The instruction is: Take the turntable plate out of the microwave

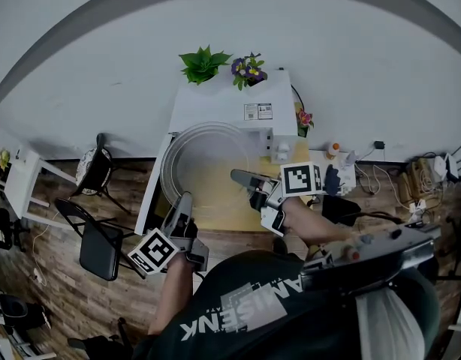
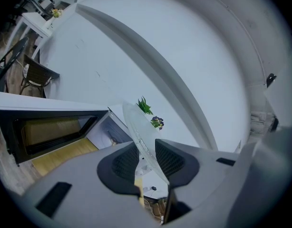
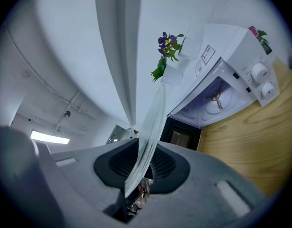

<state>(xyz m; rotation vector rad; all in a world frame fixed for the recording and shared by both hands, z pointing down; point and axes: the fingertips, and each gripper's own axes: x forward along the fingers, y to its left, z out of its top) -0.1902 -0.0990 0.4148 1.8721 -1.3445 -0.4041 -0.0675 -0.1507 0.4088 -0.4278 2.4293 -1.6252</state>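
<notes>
Clamping the turntable plate (image 1: 204, 160), left tool (image 1: 184, 201) and right tool (image 1: 238, 175) hold it outside the microwave (image 1: 223, 103), plants (image 1: 204, 64) atop

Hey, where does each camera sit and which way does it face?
Head view: on the person's head, steeply down at the microwave and turntable plate; both forearms, left gripper, right gripper show.
Left gripper view: on that gripper, facing wall and open microwave door; its jaws clamp the plate's rim.
Right gripper view: on that gripper, facing the wall and microwave cavity; its jaws clamp the rim.
Shared by both gripper views: plate, flowers.
</notes>
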